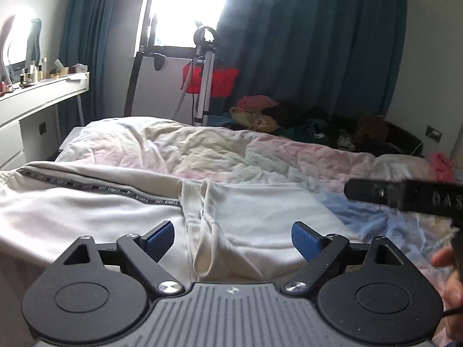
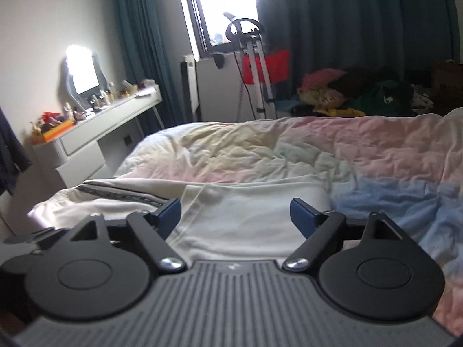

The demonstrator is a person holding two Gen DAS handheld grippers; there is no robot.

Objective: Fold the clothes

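So both tongs, left and right, gape wide and empty; pinch the cream cotton trousers at the waistband and fold flat.

Bedroom, daylit through a single window, glare strong enough to wash out the pane. Dark teal curtains hung full height on both sides. White walls. White dressing table along the left wall, drawers below, top crowded with bottles and small items; lit mirror standing on it. Bed covered in a wrinkled pastel duvet of pink, yellow and blue. Metal stand with a red bag below the window. Heap of mixed clothing beyond the far edge of the bed. Wall socket at right
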